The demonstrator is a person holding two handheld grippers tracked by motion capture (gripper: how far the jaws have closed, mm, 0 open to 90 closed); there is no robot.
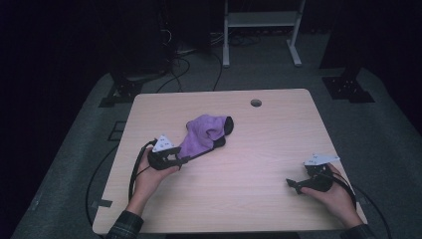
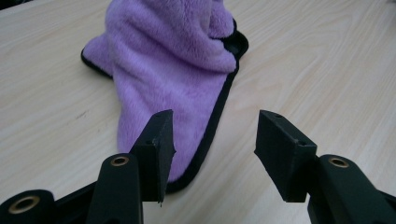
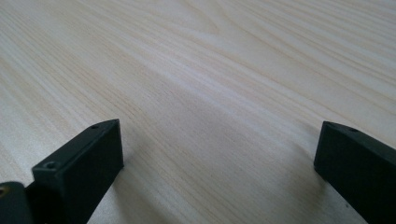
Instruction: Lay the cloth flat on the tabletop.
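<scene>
In the high view, the purple cloth (image 1: 203, 135) lies bunched a little left of the frame's middle on the wooden table (image 1: 259, 164). The left gripper (image 1: 191, 157) sits at the cloth's lower left end, jaws pointing along it. The right gripper (image 1: 293, 185) rests low at the right of the frame, well apart from the cloth, over bare wood. A cable hole (image 1: 256, 103) sits near the table's far edge, and a white stand (image 1: 262, 30) is on the floor beyond; neither is in the way.

In the left gripper view, the jaws stand partly open, with nothing pinched between them. The cloth (image 2: 173, 70) fills the upper middle of the frame, and its black-trimmed corner (image 2: 187, 179) lies just beside the left-hand jaw, not squarely in the gap. The risk, as I judge it, is that closing from here catches only the trim or misses, and that a lift by one end drags the bunched heap instead of spreading it.

In the right gripper view, the jaws stand wide open over bare wood (image 3: 210, 93), gripping nothing.
</scene>
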